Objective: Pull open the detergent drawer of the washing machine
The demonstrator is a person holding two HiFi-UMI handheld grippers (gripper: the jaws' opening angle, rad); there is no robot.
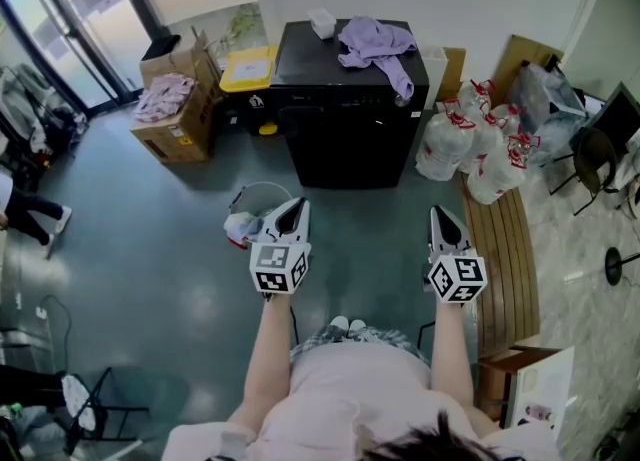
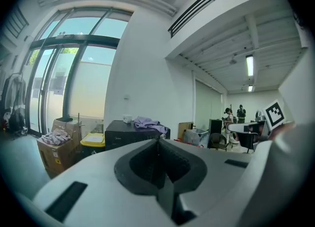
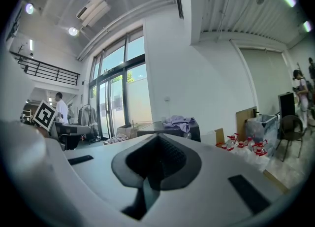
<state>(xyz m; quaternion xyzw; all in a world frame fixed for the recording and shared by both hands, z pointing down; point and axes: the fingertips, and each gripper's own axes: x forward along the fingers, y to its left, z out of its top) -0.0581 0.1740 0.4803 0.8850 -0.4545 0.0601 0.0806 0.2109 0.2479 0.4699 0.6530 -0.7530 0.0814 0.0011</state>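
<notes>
Facing washing machine [image 1: 345, 139], white bucket [image 1: 262, 185] in head view only

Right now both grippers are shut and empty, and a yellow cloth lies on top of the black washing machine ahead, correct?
One thing is wrong: the cloth on top of the black washing machine is lavender, not yellow, as the head view shows. The left gripper and right gripper are shut and empty, as you say.

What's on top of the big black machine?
A crumpled purple cloth and a small white box lie on the machine. Whatever is under the cloth is covered.
</notes>
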